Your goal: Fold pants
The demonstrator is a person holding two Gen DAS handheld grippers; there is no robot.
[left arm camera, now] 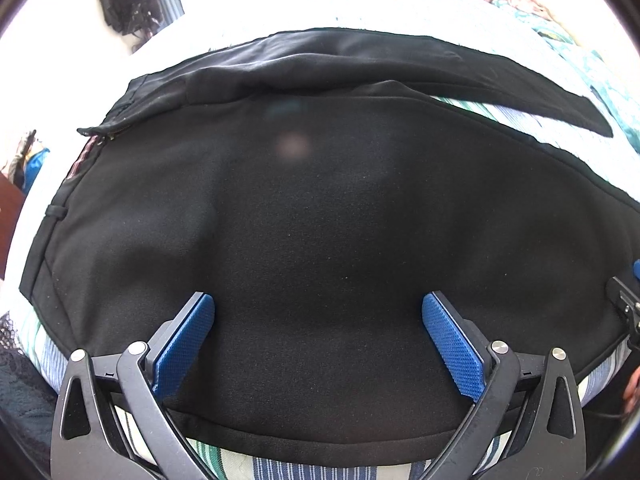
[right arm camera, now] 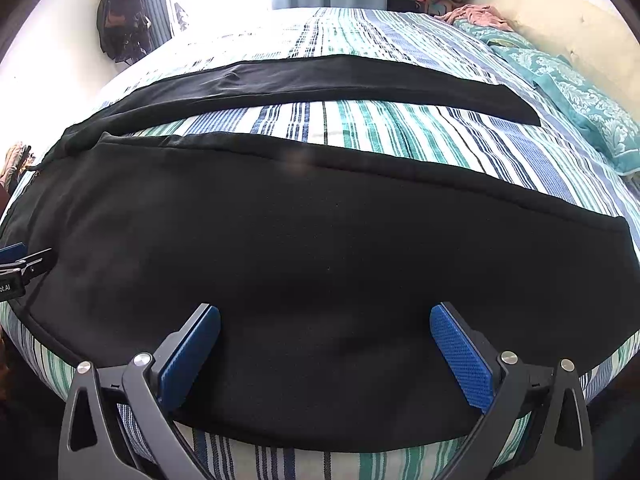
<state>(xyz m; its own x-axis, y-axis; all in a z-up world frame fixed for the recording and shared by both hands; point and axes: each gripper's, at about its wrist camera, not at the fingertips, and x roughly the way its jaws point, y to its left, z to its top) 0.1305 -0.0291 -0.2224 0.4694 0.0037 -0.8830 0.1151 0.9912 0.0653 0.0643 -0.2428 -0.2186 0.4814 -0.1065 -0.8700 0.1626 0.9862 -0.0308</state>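
Pants spread on the bed, first fold not begun

Black pants (right arm camera: 320, 248) lie flat on the striped bed (right arm camera: 400, 128); left gripper (left arm camera: 318, 334) and right gripper (right arm camera: 325, 342), fingers apart, hover over the near leg's edge—next, likely pinch it.

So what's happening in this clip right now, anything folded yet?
A person with a handheld gripper in each hand is about to fold black pants spread flat on a striped bedspread. The two legs lie apart, with the waistband towards the left. Both the left gripper and the right gripper are open over the nearer leg, gripping nothing. No fold is visible yet.
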